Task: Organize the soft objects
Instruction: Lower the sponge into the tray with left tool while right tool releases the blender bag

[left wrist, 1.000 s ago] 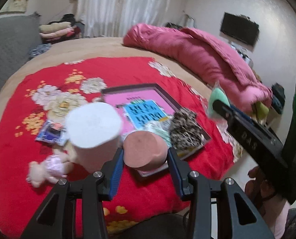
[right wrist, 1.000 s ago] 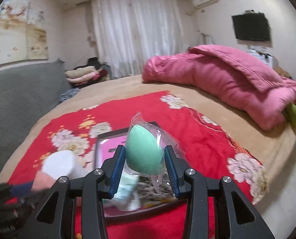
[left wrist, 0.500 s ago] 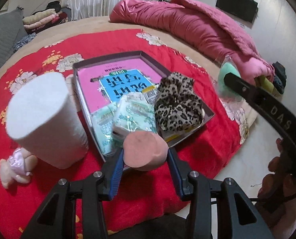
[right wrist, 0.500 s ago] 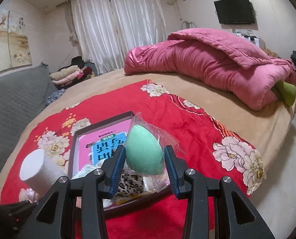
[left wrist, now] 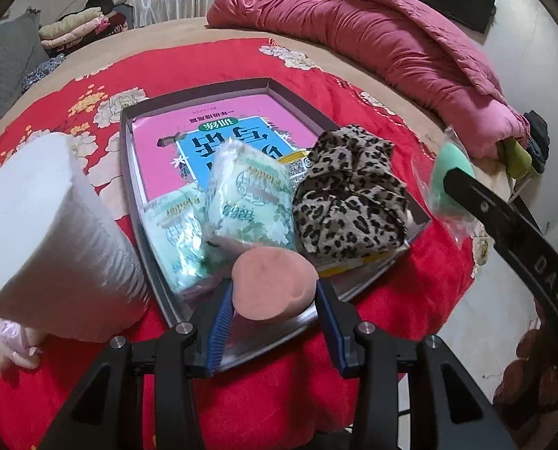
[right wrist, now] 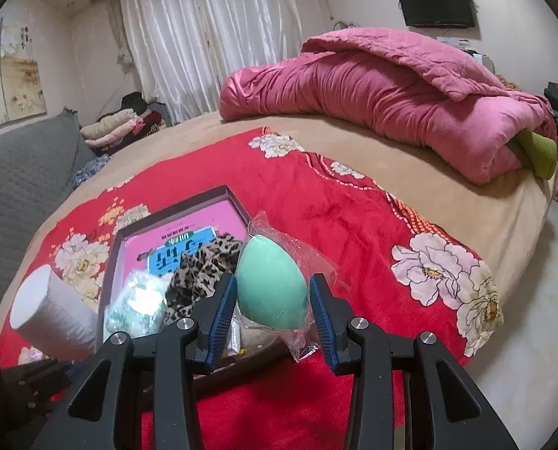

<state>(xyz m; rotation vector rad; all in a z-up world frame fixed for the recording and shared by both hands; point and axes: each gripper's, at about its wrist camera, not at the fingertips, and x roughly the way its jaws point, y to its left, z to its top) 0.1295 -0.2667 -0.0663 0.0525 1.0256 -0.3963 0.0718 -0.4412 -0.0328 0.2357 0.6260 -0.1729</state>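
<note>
My left gripper (left wrist: 273, 296) is shut on a round pink sponge (left wrist: 275, 285) and holds it over the near edge of the grey tray (left wrist: 151, 255). My right gripper (right wrist: 273, 300) is shut on a green egg-shaped sponge in a clear bag (right wrist: 267, 281), held above the tray's right edge; it also shows in the left wrist view (left wrist: 447, 172). In the tray (right wrist: 115, 258) lie a pink book (left wrist: 218, 127), two green tissue packs (left wrist: 248, 198) and a leopard-print cloth (left wrist: 350, 195).
A white paper roll (left wrist: 46, 232) stands left of the tray on the red flowered blanket (left wrist: 372, 337). A small pink doll (left wrist: 5, 341) lies beside it. A folded pink quilt (right wrist: 372, 86) lies at the far side of the bed. The bed edge and floor (right wrist: 534, 318) are at right.
Both grippers have moved closer to the tray and lower, each still holding its sponge. The tray and its contents now fill more of the left wrist view.
</note>
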